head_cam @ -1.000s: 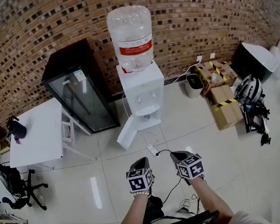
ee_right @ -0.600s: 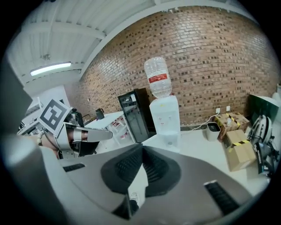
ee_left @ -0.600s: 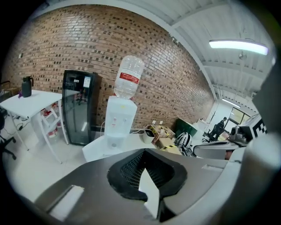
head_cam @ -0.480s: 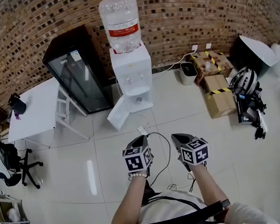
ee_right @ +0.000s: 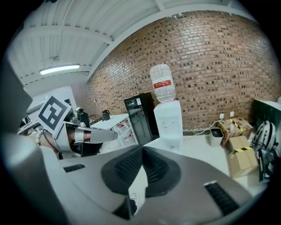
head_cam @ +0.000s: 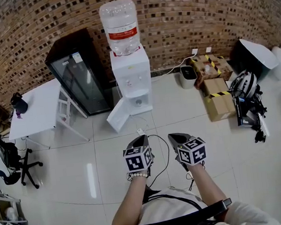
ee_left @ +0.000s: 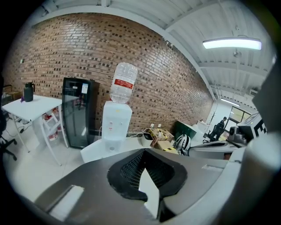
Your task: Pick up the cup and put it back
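Left gripper: jaws together, nothing held | right gripper: jaws together, nothing held | both over bare floor, well apart from the water dispenser | cup: cannot be made out in any view | progress: likely not started, pick-up and return both left

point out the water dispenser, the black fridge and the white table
water dispenser (head_cam: 132,78): head view, white front
black fridge (head_cam: 80,86): head view, glass door
white table (head_cam: 35,113): head view, bare tabletop
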### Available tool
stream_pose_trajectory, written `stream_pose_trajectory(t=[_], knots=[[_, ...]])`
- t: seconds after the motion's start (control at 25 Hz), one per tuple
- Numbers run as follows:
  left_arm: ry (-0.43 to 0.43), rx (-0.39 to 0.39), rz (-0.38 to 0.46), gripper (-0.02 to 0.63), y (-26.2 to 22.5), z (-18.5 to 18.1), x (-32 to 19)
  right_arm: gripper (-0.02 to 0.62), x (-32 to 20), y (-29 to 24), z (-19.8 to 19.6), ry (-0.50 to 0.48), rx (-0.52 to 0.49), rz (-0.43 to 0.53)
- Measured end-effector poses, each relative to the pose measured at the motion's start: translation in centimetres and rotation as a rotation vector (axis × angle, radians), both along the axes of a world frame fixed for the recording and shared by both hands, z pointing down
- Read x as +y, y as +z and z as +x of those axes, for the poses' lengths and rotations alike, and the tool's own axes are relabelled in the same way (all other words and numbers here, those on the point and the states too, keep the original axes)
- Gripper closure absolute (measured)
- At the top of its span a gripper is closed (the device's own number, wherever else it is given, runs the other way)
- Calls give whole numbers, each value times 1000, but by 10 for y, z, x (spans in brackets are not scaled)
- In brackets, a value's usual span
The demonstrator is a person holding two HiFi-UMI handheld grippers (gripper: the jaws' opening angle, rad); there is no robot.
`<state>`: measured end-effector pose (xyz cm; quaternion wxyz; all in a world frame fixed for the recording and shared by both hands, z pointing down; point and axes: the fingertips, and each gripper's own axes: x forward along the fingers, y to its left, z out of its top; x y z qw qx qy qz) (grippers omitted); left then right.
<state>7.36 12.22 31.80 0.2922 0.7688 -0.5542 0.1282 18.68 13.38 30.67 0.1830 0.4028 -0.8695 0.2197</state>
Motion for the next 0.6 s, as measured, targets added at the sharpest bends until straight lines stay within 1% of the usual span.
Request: stream_pose_trajectory(t=[0.2, 0.6], knots=[[14, -6, 10, 604, -5, -5, -5, 595, -5, -3, -13, -10, 0, 4], [22, 3, 12, 604, -7, -12, -5, 595, -7, -5, -26, -15, -3, 10]])
